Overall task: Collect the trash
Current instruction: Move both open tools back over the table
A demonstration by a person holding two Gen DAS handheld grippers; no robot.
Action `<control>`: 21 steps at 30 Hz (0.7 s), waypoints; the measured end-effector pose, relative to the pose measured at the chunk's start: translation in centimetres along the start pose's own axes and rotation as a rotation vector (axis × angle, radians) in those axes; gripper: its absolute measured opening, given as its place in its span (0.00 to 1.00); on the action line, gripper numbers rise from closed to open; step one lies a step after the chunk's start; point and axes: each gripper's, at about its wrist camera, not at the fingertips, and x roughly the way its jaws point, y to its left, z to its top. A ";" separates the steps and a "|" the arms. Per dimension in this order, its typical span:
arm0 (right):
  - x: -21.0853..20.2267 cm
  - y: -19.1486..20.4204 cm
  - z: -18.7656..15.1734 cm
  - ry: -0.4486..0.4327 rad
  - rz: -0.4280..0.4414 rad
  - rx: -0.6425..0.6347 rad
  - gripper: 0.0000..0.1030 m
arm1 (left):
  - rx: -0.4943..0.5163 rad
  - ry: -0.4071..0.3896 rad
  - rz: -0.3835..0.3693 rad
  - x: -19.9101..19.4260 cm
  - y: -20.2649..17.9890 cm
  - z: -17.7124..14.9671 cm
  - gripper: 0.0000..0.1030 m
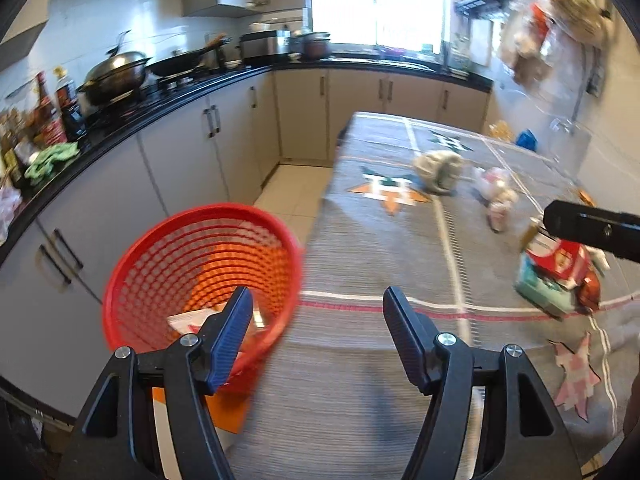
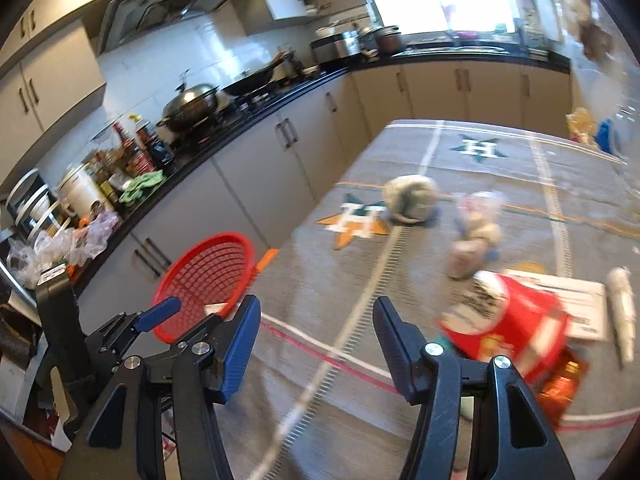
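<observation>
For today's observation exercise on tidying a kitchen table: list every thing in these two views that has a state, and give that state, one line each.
Red perforated plastic basket: upright at the table's edge, paper scraps inside.
Left tongs: open, nothing between them.
Right tongs: open, nothing between them.
Red crumpled snack packet: lying on the striped grey tablecloth, uncollected.
Grey crumpled paper wad: lying on the cloth, uncollected.

Bright window (image 1: pixel 376 0) lights grey cabinets (image 1: pixel 224 136), black counter (image 1: pixel 168 98), tiled floor (image 1: pixel 288 196).
</observation>
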 end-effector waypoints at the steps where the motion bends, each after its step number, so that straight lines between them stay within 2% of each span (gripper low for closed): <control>1: -0.6 -1.0 -0.2 -0.006 -0.008 0.016 0.61 | 0.013 0.001 -0.006 0.0 -0.8 0.0 0.65; 8: -5.6 -7.5 -1.2 -0.075 -0.071 0.103 0.61 | 0.096 0.033 -0.088 0.4 -6.4 0.3 0.65; 16: -9.6 -17.7 -2.0 -0.125 -0.239 0.267 0.61 | 0.170 0.076 -0.224 1.2 -12.2 1.2 0.66; 21: -10.2 -21.8 -2.8 -0.134 -0.242 0.360 0.61 | 0.167 0.113 -0.307 3.3 -14.9 3.1 0.66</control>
